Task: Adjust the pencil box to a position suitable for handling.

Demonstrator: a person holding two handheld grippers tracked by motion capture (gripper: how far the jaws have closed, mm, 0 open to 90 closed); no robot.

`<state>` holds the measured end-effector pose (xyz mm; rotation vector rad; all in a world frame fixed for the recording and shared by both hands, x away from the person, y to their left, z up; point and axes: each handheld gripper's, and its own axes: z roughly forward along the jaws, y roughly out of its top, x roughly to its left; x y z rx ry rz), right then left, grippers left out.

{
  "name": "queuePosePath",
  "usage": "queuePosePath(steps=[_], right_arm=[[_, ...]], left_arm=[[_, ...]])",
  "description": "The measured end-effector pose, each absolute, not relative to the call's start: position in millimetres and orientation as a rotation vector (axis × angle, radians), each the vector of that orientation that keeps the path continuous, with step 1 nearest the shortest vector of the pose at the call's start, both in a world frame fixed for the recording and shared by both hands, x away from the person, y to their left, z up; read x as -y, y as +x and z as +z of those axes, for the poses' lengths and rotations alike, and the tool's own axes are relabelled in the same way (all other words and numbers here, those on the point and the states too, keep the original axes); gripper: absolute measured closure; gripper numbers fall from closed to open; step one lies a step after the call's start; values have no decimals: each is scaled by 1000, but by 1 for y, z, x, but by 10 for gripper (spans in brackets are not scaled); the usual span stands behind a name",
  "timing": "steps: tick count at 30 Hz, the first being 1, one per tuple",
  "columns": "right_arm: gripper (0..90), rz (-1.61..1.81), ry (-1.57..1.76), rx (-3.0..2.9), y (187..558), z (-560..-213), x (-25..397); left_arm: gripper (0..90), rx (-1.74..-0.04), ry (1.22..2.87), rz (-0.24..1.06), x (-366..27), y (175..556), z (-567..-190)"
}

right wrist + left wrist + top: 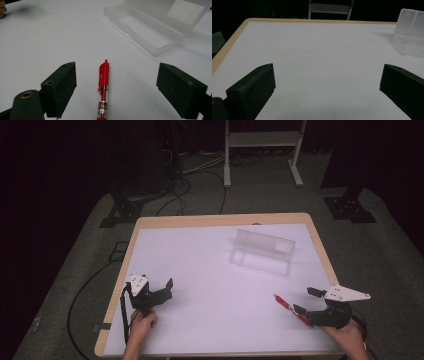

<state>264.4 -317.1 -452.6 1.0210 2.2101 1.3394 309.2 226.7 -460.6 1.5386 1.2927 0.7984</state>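
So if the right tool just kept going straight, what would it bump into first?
Probably the red pen: it lies between the open right tool's jaws, pointing ahead. Beyond it sits the open clear case, slightly to the right.

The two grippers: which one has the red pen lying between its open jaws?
The right gripper: the red pen lies on the table between its spread jaws. The left gripper, also open, has bare white table before it.

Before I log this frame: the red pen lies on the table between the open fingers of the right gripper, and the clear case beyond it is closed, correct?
Not quite: the clear case is open, lid raised, as the right gripper view shows. The red pen does lie between the open right gripper.
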Motion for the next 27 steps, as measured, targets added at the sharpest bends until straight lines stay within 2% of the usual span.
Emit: queuePosePath(steps=[15, 27], right_arm=[[157, 1359, 947, -2256, 272, -437, 310], [157, 1335, 859, -2321, 298, -413, 291]], left_arm=[[0, -1273, 1548, 793, -227, 308, -461], [0, -1263, 1550, 789, -226, 308, -461]])
